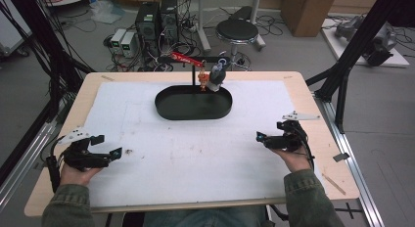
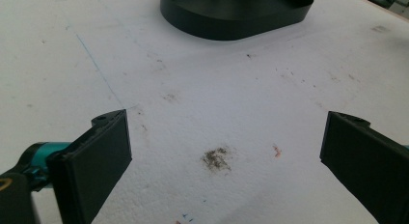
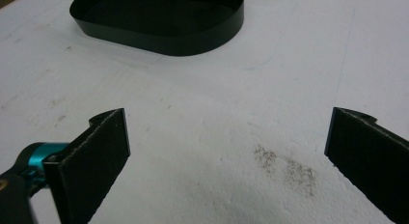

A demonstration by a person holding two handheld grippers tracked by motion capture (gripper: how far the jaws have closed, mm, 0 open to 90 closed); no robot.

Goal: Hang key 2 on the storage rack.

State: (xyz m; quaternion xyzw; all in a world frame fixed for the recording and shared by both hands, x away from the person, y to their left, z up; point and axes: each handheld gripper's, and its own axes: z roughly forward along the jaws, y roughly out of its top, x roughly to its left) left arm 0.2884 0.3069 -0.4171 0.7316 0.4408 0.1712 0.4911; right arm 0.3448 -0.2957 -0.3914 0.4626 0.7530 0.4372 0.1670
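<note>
While both hands rest on the white sheet [image 1: 195, 153] covering the desk [image 1: 313, 109], the left gripper [image 1: 108, 147] and the right gripper [image 1: 266, 138] are held with jaws wide apart, nothing between them. An empty black oval tray [image 1: 193, 103] is seen at the far middle, well apart from both.

The black oval tray [image 1: 193, 109] looks like thin plastic with a slight sheen, the white sheet [image 1: 195, 158] over the pale wooden bench [image 1: 313, 109] is matt, grainy and smudged, and the left tongs [image 2: 226, 151] and right tongs [image 3: 226, 147] carry matt, finely textured black pads.
</note>
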